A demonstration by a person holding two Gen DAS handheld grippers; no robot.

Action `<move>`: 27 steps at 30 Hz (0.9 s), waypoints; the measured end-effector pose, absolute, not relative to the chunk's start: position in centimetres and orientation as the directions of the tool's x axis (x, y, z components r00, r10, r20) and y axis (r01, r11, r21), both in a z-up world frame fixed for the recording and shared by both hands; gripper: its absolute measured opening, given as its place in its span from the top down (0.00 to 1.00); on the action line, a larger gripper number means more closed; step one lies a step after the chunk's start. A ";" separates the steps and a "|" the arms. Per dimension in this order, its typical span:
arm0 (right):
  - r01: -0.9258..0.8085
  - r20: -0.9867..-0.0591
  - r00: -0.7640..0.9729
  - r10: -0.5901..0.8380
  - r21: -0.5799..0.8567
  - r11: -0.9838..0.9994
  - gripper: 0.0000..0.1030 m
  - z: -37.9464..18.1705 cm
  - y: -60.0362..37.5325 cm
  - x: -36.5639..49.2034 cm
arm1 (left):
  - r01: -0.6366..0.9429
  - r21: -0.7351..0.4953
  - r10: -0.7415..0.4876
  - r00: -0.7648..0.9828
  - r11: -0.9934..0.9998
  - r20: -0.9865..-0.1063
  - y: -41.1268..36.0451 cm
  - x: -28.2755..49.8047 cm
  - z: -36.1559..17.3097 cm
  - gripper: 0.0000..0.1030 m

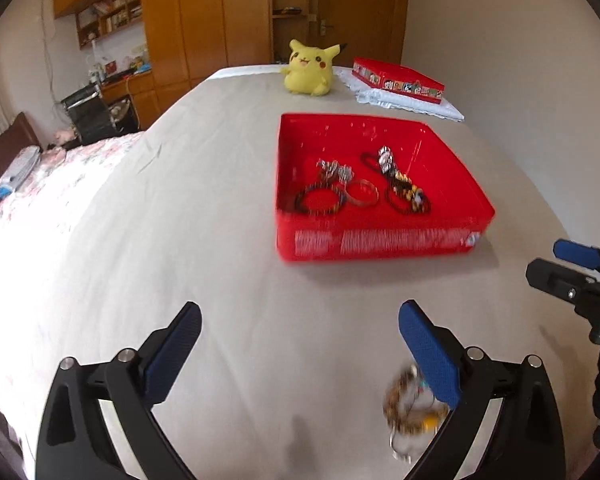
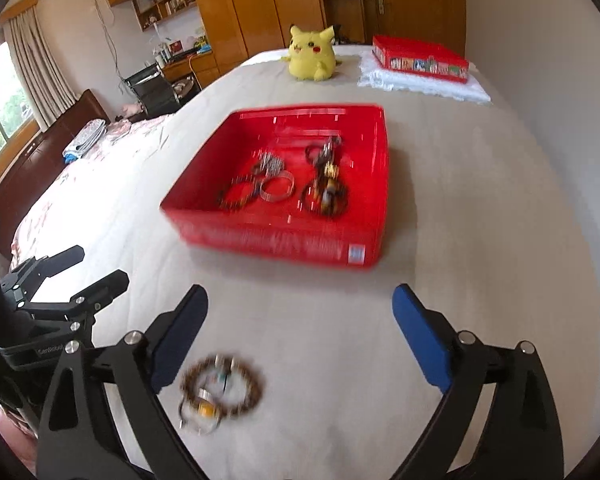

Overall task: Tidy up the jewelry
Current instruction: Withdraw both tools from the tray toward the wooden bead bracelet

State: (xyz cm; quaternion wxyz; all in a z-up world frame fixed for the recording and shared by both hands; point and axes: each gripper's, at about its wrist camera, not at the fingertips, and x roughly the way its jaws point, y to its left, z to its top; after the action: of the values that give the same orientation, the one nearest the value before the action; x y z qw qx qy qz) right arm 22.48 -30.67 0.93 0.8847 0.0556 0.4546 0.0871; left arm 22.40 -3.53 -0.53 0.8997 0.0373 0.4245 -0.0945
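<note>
Done so far: several bracelets, a clear bangle and chain pieces lie together in the shallow red plastic tray [image 1: 380, 236] on the grey bed sheet [image 1: 200, 200].
Still out: one brown beaded bracelet tangled with a ring and charm [image 2: 220, 394] lies on the sheet, well short of the tray, just beside the right tongs' left finger.
Left tongs [image 1: 300, 356]: released, wide apart, nothing between the pads.
Right tongs [image 2: 300, 340]: released, wide apart, gripping nothing.
Judged progress: most pieces gathered; one loose cluster left, and sorting inside the tray not yet apparent.
Writing: the white print and label on the tray's front wall are too blurred to read; a red picture-banded tin [image 1: 398, 79] is also unreadable.
</note>
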 end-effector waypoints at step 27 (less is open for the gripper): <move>-0.110 -0.832 0.462 0.306 0.288 0.951 0.03 -3.2 -28.7 15.5 | 0.135 -0.022 -0.095 0.561 0.991 -0.823 0.0 16.0 -3.7 0.04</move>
State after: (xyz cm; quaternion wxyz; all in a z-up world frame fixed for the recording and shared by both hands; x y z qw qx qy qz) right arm 15.48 -28.71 -3.22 0.8496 0.0970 0.5038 0.1225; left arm 15.96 -0.01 -3.67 0.8831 0.0216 0.4641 -0.0650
